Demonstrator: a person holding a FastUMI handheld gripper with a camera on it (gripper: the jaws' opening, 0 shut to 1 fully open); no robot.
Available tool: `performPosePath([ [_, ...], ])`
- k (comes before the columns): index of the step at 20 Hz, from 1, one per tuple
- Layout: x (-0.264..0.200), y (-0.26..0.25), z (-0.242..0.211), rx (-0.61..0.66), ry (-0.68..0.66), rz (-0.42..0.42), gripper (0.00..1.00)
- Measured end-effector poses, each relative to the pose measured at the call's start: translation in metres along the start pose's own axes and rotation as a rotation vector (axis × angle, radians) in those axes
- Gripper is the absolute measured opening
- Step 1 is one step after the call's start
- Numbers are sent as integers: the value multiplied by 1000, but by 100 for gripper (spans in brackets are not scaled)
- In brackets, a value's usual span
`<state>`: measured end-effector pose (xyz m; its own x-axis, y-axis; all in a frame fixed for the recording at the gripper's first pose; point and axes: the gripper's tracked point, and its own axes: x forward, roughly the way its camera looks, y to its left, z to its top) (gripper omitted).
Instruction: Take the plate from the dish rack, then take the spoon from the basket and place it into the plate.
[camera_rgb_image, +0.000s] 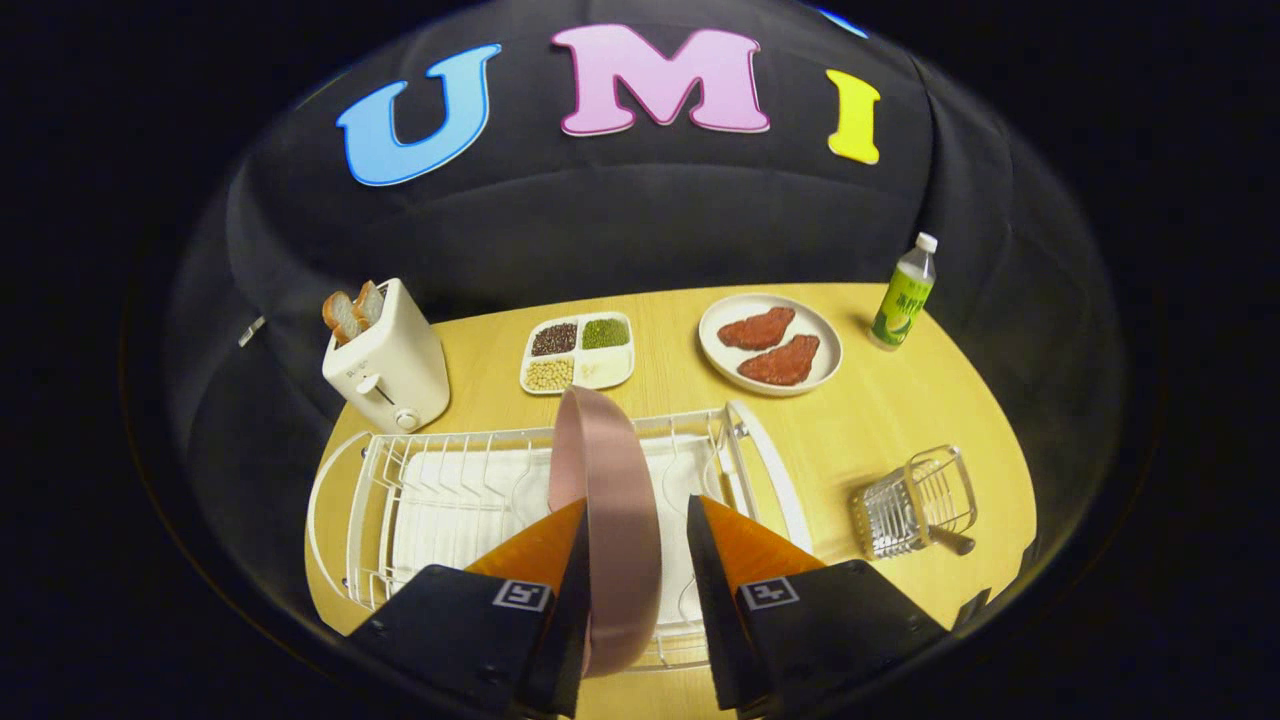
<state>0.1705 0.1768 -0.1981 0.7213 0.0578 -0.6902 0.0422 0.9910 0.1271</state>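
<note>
Early days here, by the look of it. The pink plate (610, 520) is stood on edge in the white dish rack (440, 500), right between the fingers of the gripper (635, 560). The left finger seems pressed to it, a gap is seen on the right, so no firm grip yet. A handle is seen poking from the wire basket (915, 500) on the tabletop (880, 410), probably the spoon.

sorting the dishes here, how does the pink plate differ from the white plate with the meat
The pink plate stands on edge in the dish rack, between the fingers of the claw; the white plate lies flat on the table beyond the rack. The pink plate carries nothing, while the white plate holds two reddish meat pieces. One is pink, the other white. Both look round. The left finger touches the pink plate; a gap shows at the right.
</note>
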Motion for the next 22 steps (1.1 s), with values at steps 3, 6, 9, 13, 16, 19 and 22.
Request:
performPosePath([
  [3,-1,5,2,11,1,-3,34],
  [6,-5,10,4,-16,-25,-52,31],
  [9,-11,20,7,-70,-75,-91,31],
  [13,-23,34,13,-174,-147,-132,31],
  [16,-32,35,26,-213,-207,-173,31],
  [19,-38,27,31,-216,-227,-205,31],
  [22,-46,14,45,-188,-270,-219,30],
])
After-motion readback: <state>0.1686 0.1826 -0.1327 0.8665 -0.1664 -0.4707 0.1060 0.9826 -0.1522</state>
